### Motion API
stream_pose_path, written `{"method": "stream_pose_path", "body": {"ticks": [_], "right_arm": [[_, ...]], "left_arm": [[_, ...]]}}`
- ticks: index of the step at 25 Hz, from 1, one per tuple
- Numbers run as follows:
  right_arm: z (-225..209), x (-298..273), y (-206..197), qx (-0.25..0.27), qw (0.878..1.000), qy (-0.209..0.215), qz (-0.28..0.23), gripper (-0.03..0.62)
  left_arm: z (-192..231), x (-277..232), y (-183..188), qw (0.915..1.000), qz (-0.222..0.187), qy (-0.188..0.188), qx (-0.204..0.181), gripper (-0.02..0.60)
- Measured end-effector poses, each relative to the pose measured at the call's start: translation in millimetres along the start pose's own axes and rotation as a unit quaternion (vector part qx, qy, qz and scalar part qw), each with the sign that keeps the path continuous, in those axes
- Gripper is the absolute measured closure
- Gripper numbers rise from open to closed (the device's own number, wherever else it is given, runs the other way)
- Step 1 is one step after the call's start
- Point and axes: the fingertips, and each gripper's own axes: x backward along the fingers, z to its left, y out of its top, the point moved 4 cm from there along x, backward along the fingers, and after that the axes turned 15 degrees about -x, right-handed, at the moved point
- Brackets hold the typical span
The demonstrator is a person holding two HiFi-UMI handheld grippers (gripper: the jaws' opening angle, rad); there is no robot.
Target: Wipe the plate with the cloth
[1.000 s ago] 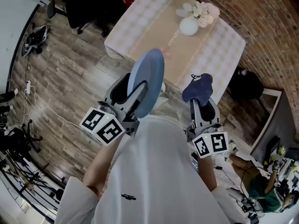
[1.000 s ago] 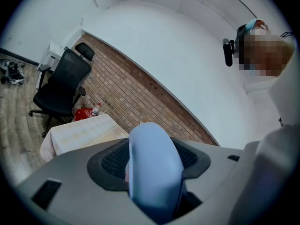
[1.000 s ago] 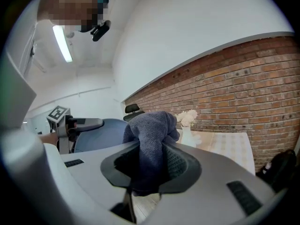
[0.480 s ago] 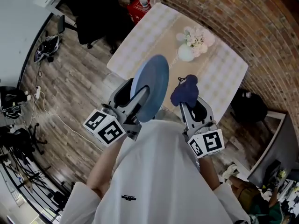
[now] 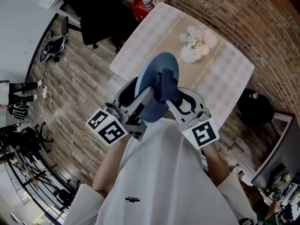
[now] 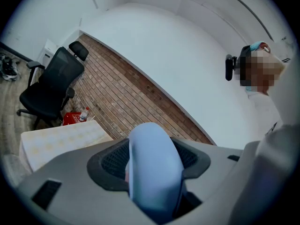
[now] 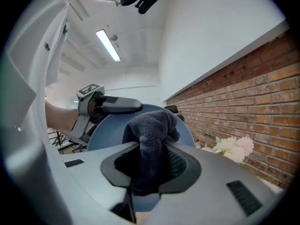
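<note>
My left claw point(image 5: 146, 96) is clamped on the rim of the blue plate point(image 5: 159, 65), which stands on edge ahead of its jaws. My right claw point(image 5: 171, 100) is closed on the dark cloth point(image 5: 167, 82), whose bunched end sits against the plate's face just ahead

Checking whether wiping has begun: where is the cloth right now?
Middle of the head view: the cloth is clamped in the right tongs, up against the face of the blue plate held by the left tongs.
</note>
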Motion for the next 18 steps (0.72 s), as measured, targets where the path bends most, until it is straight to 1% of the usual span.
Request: {"method": "stream_pose_path", "body": {"ticks": [2, 3, 5, 8, 11, 14, 18], "right_arm": [[2.3, -5.9, -4.6, 0.046, 0.998, 0.008, 0.039, 0.47], [5.3, -8.0, -6.7, 0.059, 0.997, 0.013, 0.054, 0.468], [12.3, -13.1, -10.0, 0.068, 0.995, 0.026, 0.067, 0.47], [15.9, -18.4, -9.0, 0.066, 0.996, 0.039, 0.053, 0.47], [8.4, -22.2, -3.4, 0.059, 0.997, 0.033, 0.034, 0.468], [0.0, -26.5, -0.6, 0.056, 0.998, 0.013, 0.024, 0.47], [-6.6, -31.9, 0.9, 0.055, 0.998, -0.009, 0.016, 0.468]], "left_arm": [[-2.6, -5.2, 0.2, 0.9999, -0.003, -0.014, 0.002, 0.305], [-5.6, -7.8, -1.2, 0.9997, 0.0, -0.024, -0.001, 0.305], [-13.6, -13.1, -6.8, 0.9989, 0.013, -0.044, -0.012, 0.305], [-23.9, -20.9, -16.2, 0.9966, 0.04, -0.068, -0.026, 0.305], [-25.6, -21.4, -17.3, 0.995, 0.056, -0.07, -0.042, 0.305], [-25.0, -16.2, -19.7, 0.9947, 0.059, -0.07, -0.046, 0.305], [-23.3, -6.8, -20.9, 0.9954, 0.052, -0.068, -0.042, 0.304]]}}
